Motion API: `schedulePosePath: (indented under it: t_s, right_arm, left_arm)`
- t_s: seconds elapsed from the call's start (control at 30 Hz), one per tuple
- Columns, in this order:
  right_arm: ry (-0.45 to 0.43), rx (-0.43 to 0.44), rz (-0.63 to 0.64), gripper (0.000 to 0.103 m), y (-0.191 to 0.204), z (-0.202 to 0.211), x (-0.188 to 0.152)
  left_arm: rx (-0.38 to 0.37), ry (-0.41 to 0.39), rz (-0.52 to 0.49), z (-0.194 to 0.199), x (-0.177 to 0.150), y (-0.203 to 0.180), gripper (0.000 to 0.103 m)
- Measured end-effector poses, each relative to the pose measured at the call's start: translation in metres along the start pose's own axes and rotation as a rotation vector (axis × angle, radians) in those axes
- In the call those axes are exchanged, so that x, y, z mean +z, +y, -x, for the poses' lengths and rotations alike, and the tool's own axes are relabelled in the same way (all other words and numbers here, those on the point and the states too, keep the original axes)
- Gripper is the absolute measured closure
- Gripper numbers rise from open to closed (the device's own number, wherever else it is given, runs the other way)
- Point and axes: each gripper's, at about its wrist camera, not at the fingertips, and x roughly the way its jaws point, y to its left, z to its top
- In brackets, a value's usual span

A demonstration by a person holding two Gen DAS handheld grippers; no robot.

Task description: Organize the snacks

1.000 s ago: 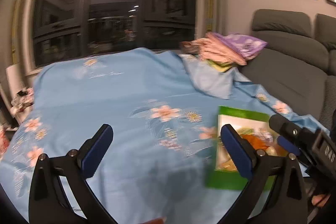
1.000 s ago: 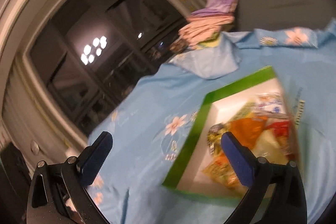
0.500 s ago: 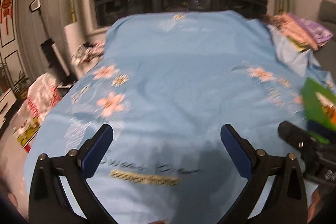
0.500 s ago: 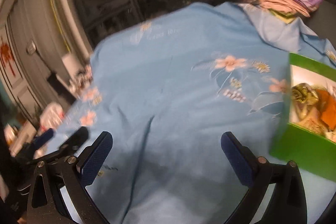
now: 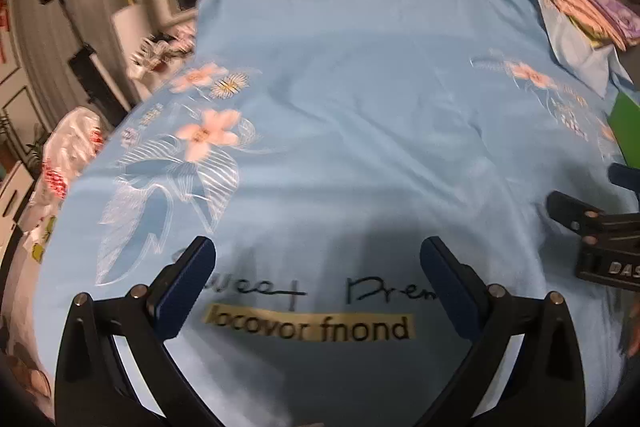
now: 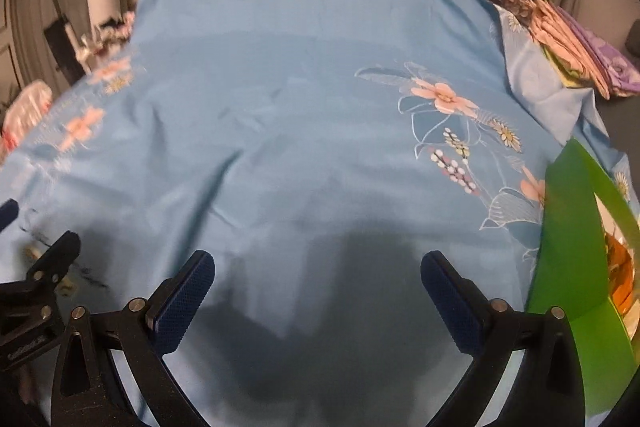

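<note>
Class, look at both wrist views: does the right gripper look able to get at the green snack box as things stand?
Probably yes. The right gripper is open and empty, and the green snack box sits just to its right on the blue cloth. Nothing lies between them, though it must turn right, since it now faces bare cloth.

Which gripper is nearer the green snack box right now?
Right. The green box sits just beside the right gripper, at its right-hand finger. The left gripper is farther off, with the right gripper between it and the box.

Left gripper (image 5: 316, 279) black-framed, silver screws; right gripper (image 6: 318, 289) likewise; blue textured pads (image 6: 184, 303).
</note>
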Motion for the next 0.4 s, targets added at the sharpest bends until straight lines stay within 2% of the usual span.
schedulePosePath:
  t_s: [0.13,0.3,0.4]
  right_arm:
    - [0.06,0.072,-0.064,0.0,-0.003,-0.015,-0.002]
    - [0.047,0.085,-0.079,0.0,-0.005,-0.013,-0.005]
    - [0.049,0.084,-0.076,0.0,-0.005,-0.016,-0.005]
  left_arm:
    - [-0.036,0.045,0.023,-0.007,0.001,0.002,0.0]
    - [-0.091,0.037,0.123,-0.008,0.002,0.017,0.001]
    - [-0.125,0.07,0.173,-0.015,0.003,0.024,0.001]
